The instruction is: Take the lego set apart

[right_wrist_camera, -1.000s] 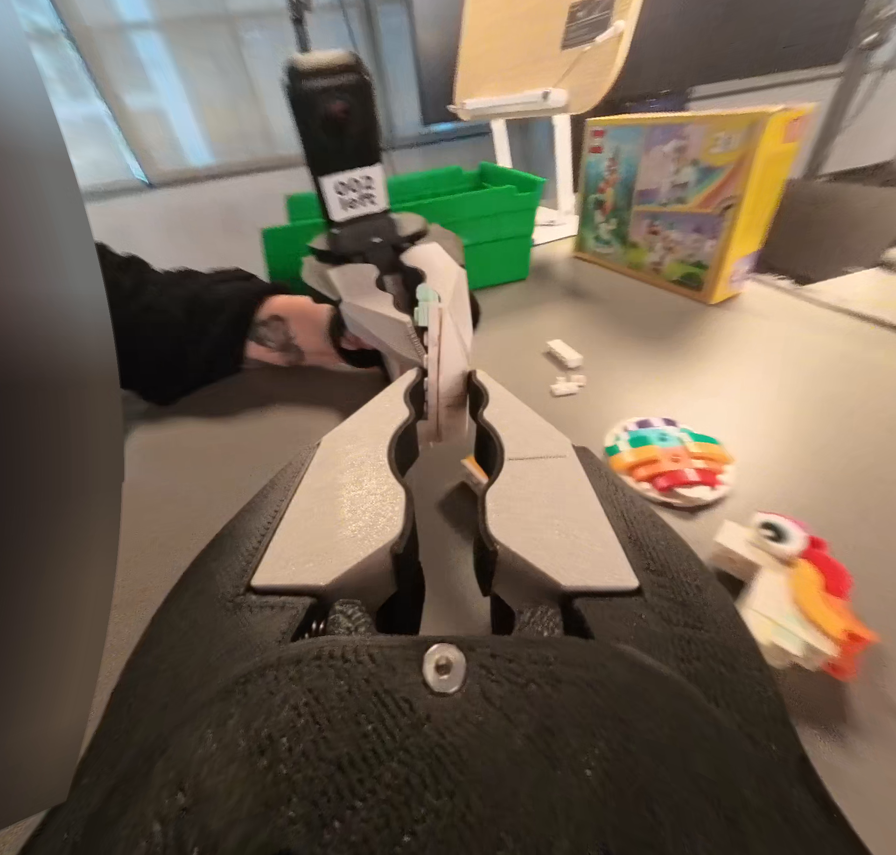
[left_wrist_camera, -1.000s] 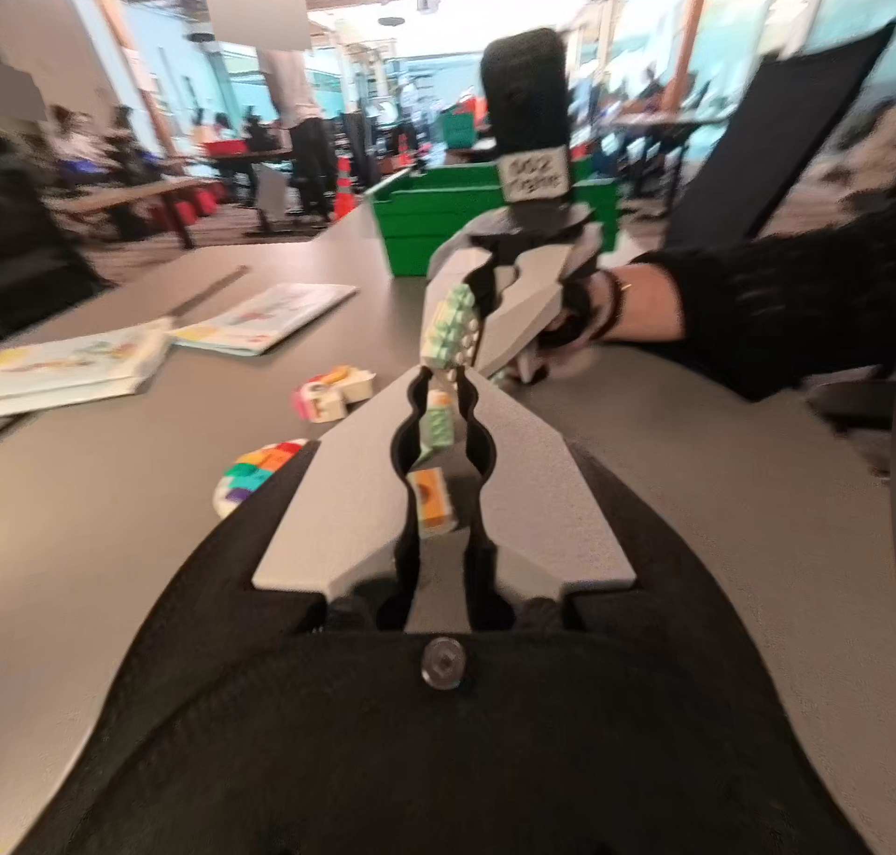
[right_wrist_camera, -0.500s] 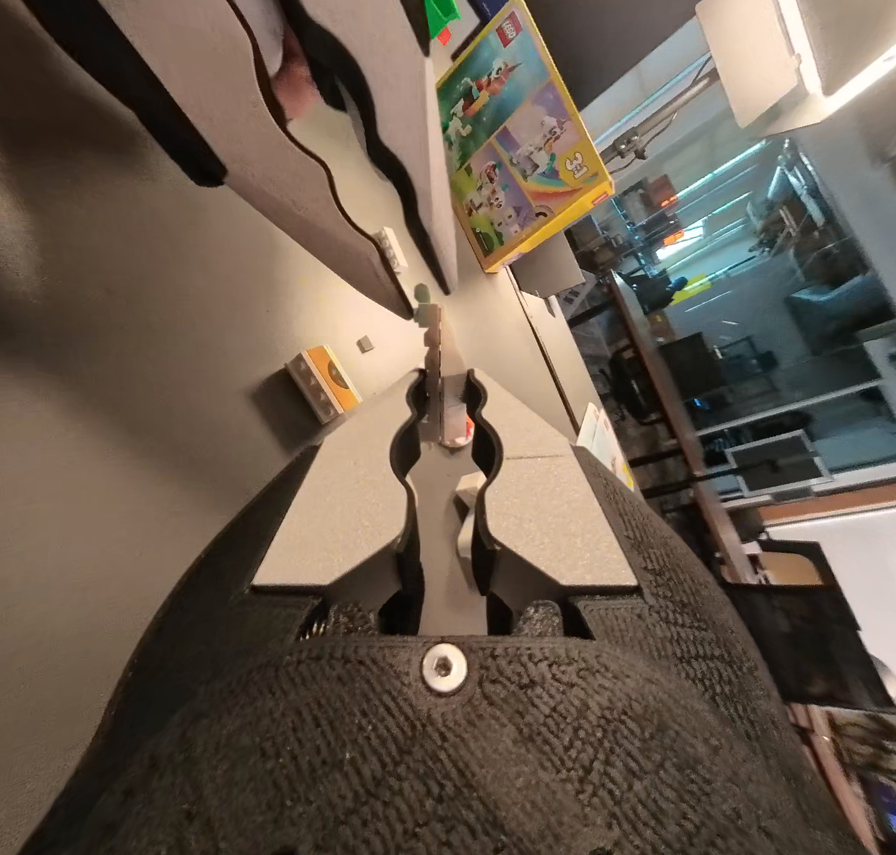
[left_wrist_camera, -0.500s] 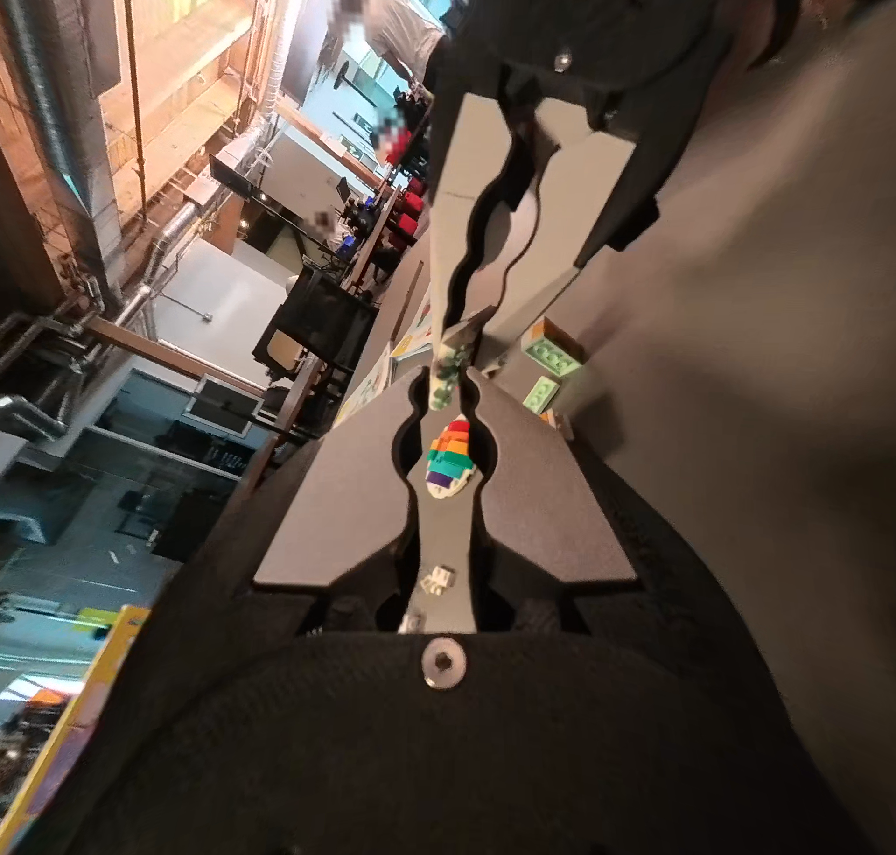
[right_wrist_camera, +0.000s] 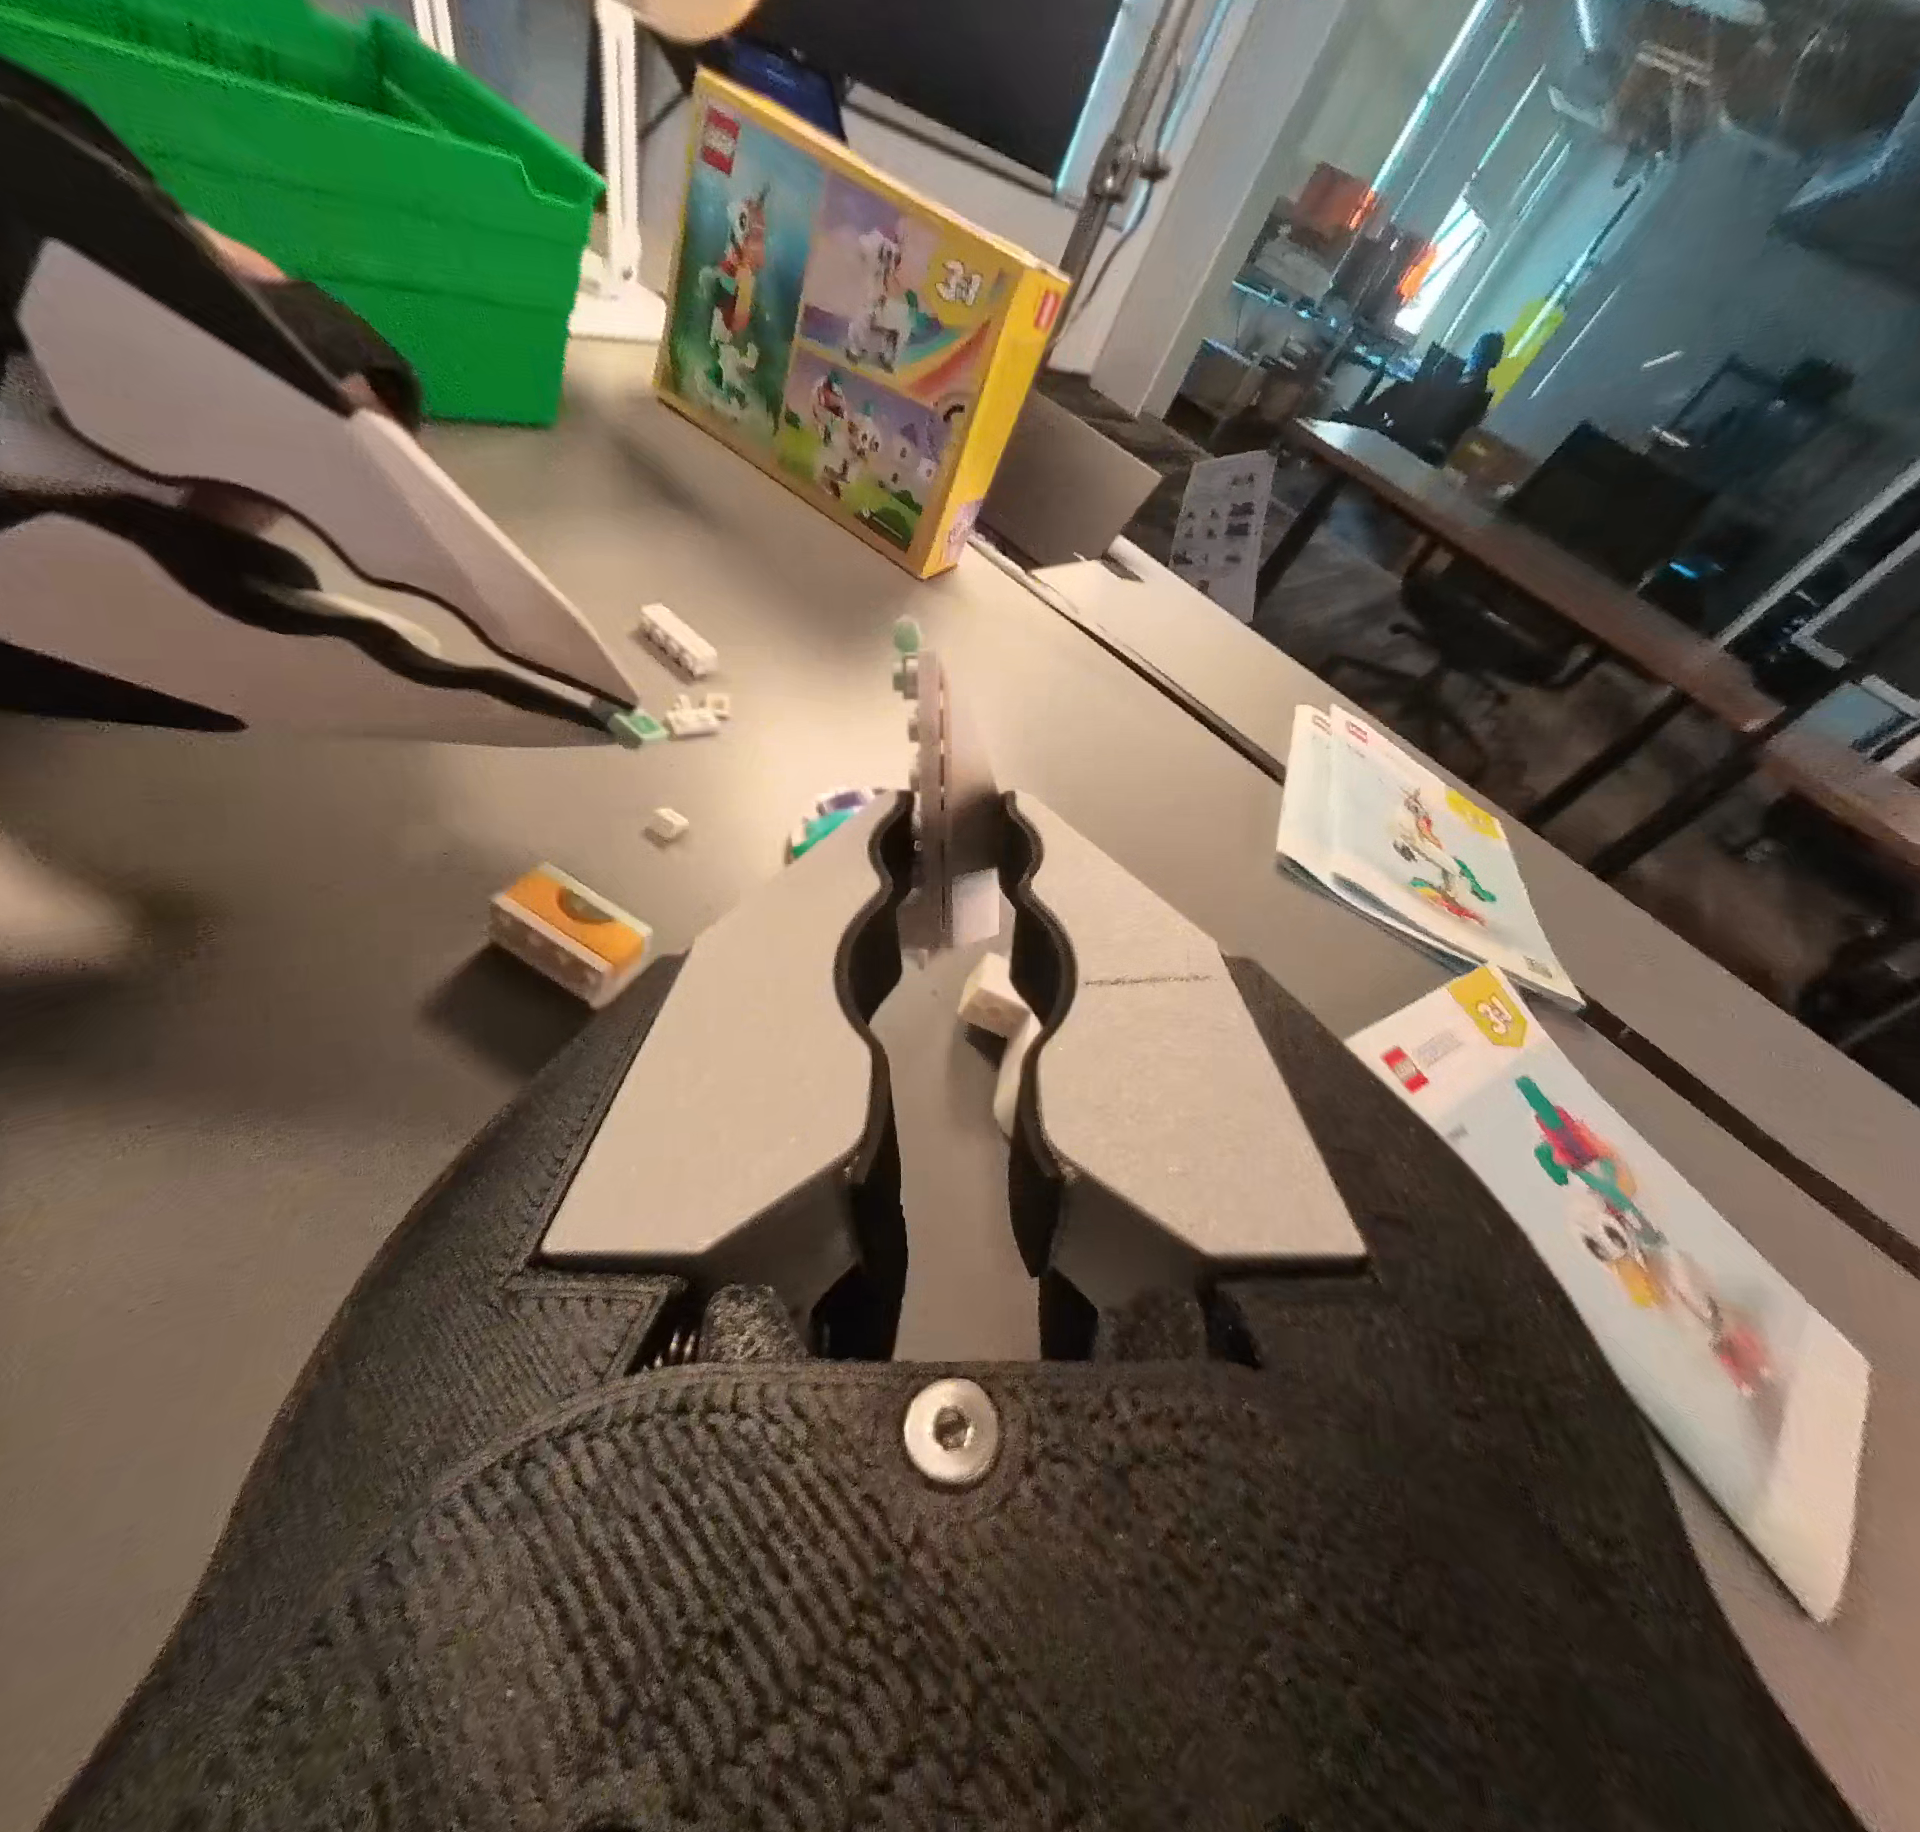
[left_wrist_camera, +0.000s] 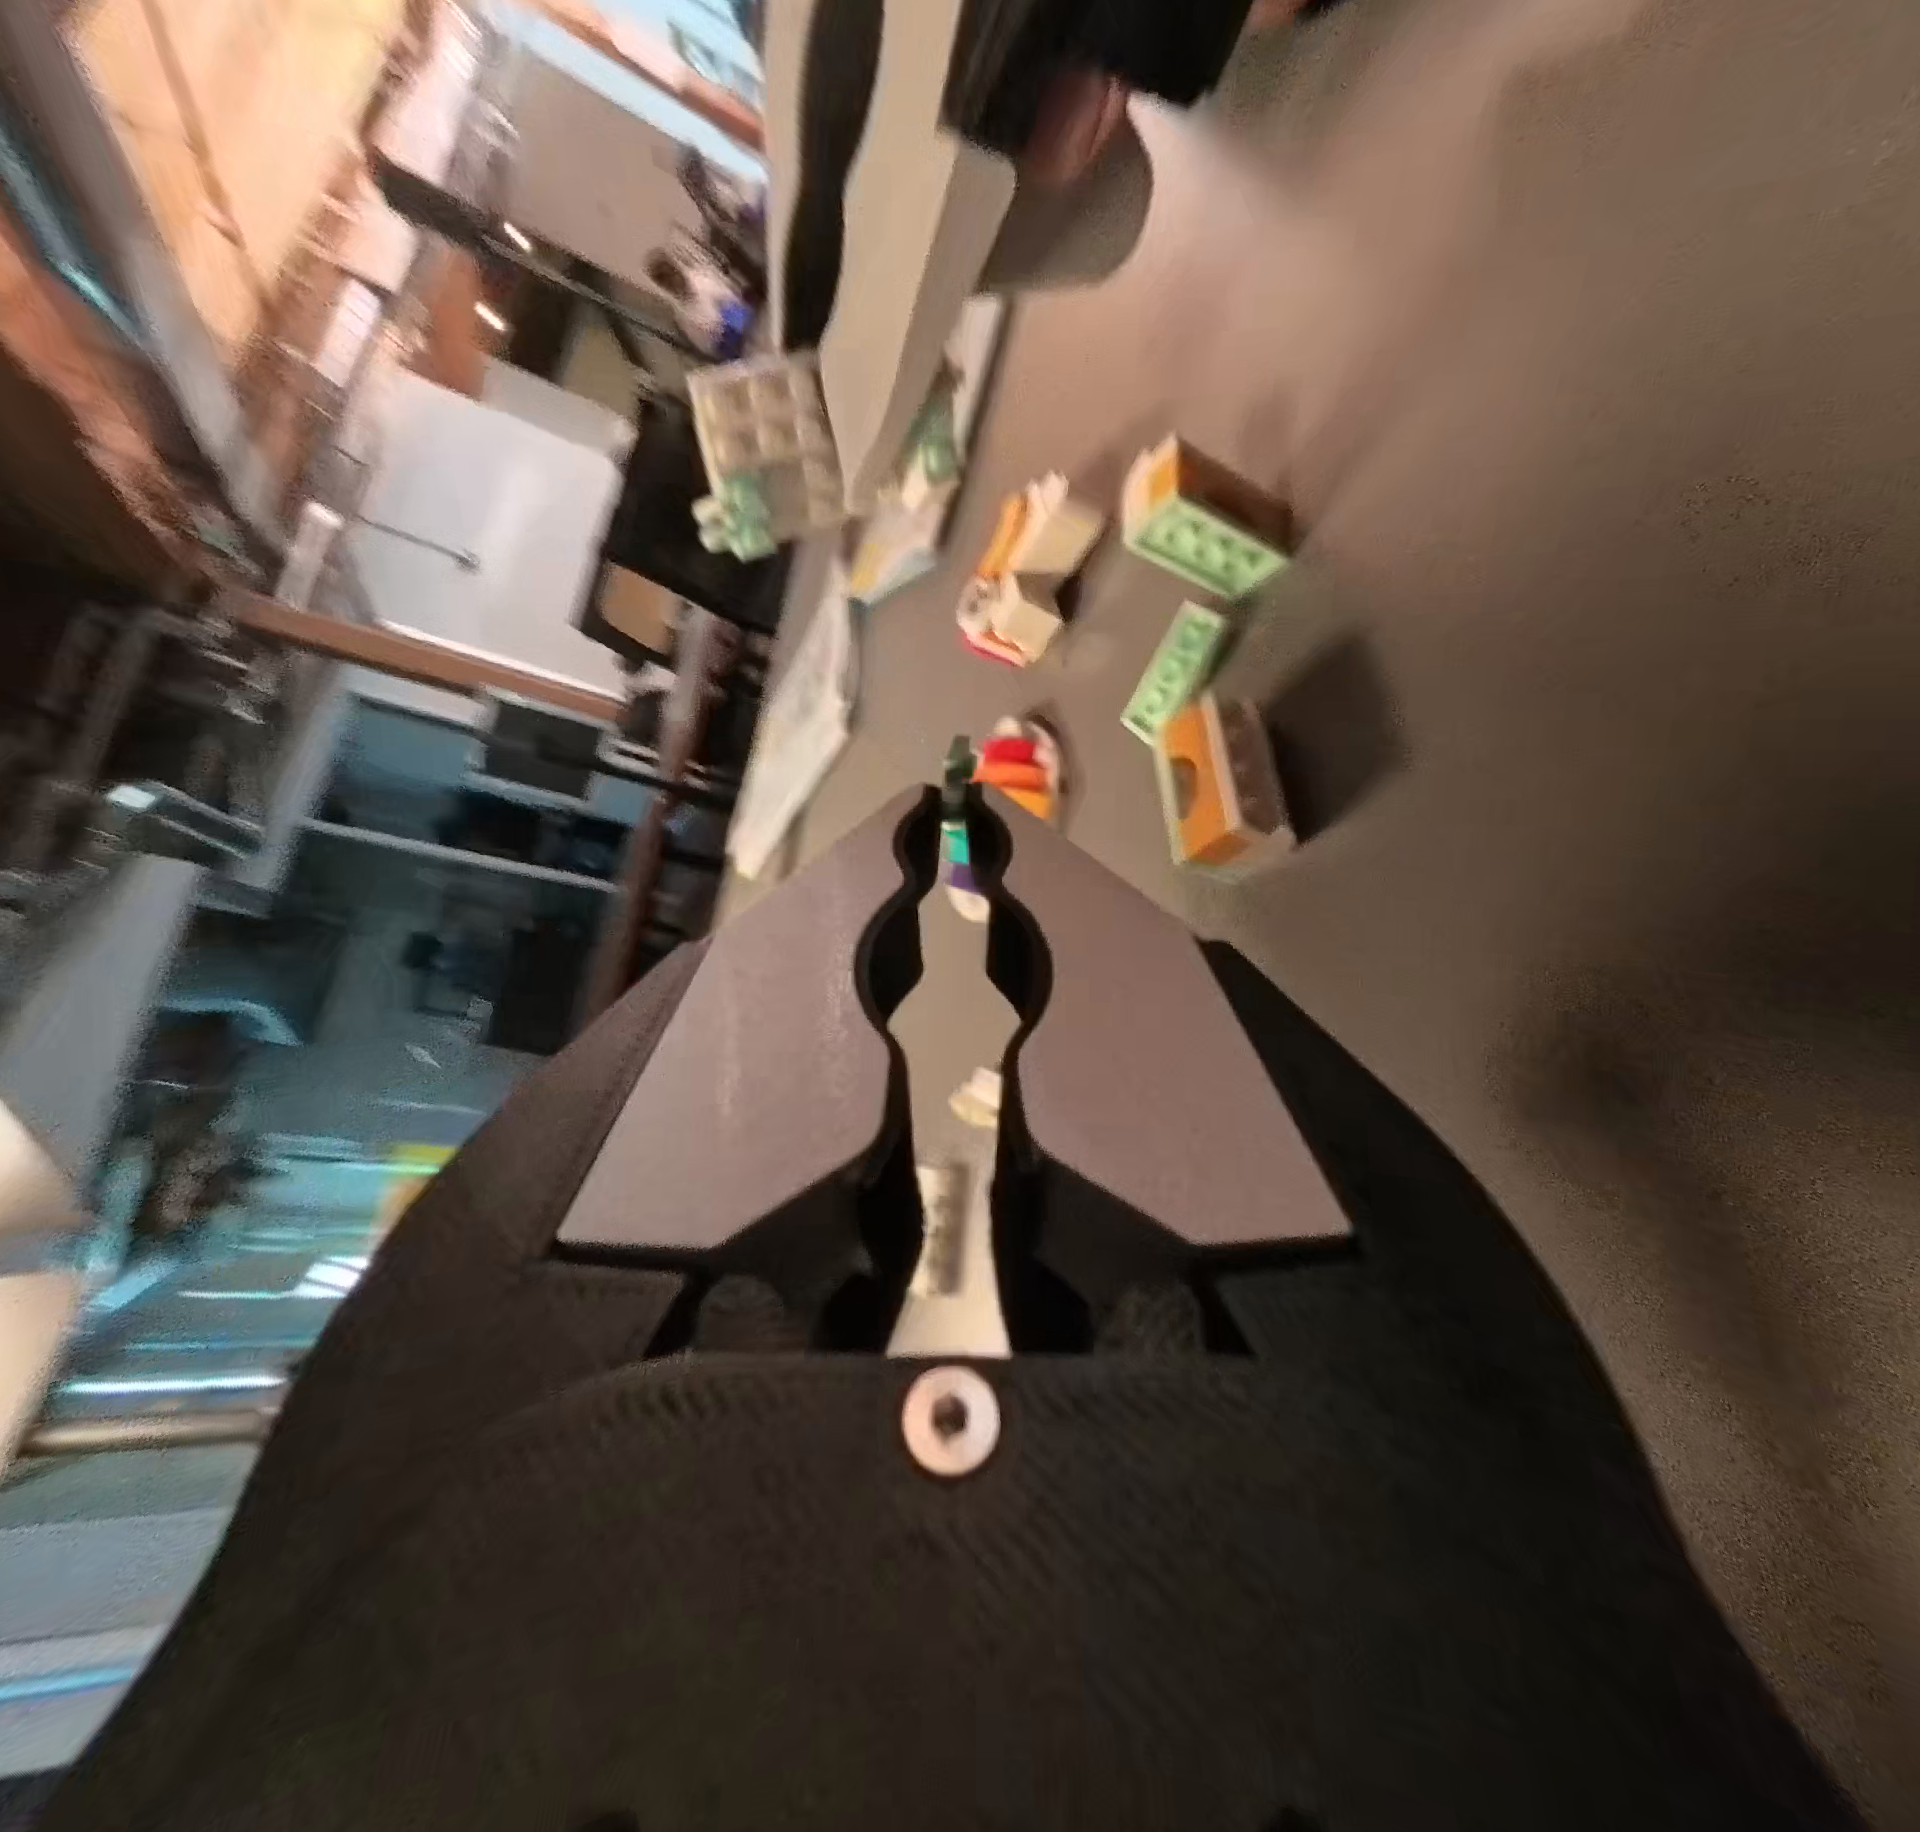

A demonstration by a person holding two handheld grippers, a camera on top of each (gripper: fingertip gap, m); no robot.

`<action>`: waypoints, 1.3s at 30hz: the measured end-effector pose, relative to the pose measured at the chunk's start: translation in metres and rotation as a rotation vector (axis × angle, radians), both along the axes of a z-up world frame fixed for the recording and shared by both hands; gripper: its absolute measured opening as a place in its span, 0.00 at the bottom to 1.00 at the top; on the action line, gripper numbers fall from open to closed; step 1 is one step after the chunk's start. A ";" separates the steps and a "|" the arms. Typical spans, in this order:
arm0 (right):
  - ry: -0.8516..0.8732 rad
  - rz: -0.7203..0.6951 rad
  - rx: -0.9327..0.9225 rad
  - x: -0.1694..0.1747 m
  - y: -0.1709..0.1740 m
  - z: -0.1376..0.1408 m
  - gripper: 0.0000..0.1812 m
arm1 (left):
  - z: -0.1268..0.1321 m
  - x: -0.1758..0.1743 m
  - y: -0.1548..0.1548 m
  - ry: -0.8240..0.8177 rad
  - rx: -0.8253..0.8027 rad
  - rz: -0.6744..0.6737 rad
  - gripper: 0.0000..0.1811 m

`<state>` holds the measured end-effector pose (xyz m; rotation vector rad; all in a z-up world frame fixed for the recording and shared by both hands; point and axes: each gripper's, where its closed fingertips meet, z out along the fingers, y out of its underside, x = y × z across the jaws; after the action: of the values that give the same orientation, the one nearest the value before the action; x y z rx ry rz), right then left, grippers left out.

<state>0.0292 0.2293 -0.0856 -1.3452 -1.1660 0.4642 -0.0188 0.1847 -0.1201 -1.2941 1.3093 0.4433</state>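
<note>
Two grippers work above the grey desk (right_wrist_camera: 312, 1107). The right gripper (right_wrist_camera: 951, 826) points forward and level, its fingers clamped on a thin grey lego plate (right_wrist_camera: 932, 743) standing on edge beyond its tips. The left gripper (right_wrist_camera: 613, 728), reaching in from the right gripper's left and angled down toward the desk, pinches a small mint green piece (right_wrist_camera: 636, 728) at its tips. Ahead of the right gripper stands a yellow lego box (right_wrist_camera: 842, 328) bearing printed pictures and writing; instruction booklets (right_wrist_camera: 1403, 847) with printed covers lie to its right.
</note>
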 end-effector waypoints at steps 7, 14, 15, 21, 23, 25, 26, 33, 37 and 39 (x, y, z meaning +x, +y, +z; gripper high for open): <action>-0.206 0.066 0.130 -0.014 -0.013 -0.025 0.07 | -0.036 -0.020 0.014 -0.209 -0.417 0.159 0.13; -0.244 0.192 0.168 -0.023 -0.033 -0.033 0.08 | 0.002 0.007 -0.003 -0.310 -0.257 -0.049 0.16; -0.249 0.202 0.172 -0.024 -0.035 -0.033 0.08 | 0.007 0.011 -0.007 -0.308 -0.213 -0.079 0.13; -0.256 0.226 0.189 -0.025 -0.040 -0.034 0.08 | 0.012 0.015 -0.012 -0.299 -0.176 -0.104 0.06; -0.245 0.218 0.177 -0.025 -0.039 -0.032 0.08 | 0.010 0.015 -0.012 -0.281 -0.181 -0.104 0.05; -0.242 0.213 0.152 -0.025 -0.039 -0.033 0.08 | 0.010 0.014 -0.010 -0.251 -0.164 -0.091 0.03; -0.227 0.203 0.140 -0.026 -0.039 -0.031 0.08 | 0.011 0.012 -0.010 -0.230 -0.154 -0.088 0.02; -0.154 0.135 0.059 -0.030 -0.032 -0.025 0.08 | 0.019 0.008 -0.005 -0.140 -0.025 -0.055 0.02; -0.116 -0.054 0.062 -0.009 0.003 -0.016 0.08 | 0.004 0.013 -0.011 -0.056 -0.049 -0.095 0.02; -0.007 -0.084 -0.060 0.007 0.018 -0.011 0.08 | -0.001 0.013 -0.010 -0.021 -0.041 -0.080 0.02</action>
<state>0.0363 0.2471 -0.0967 -1.4431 -1.1043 0.4370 -0.0057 0.1748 -0.1208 -1.2724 1.3534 0.3475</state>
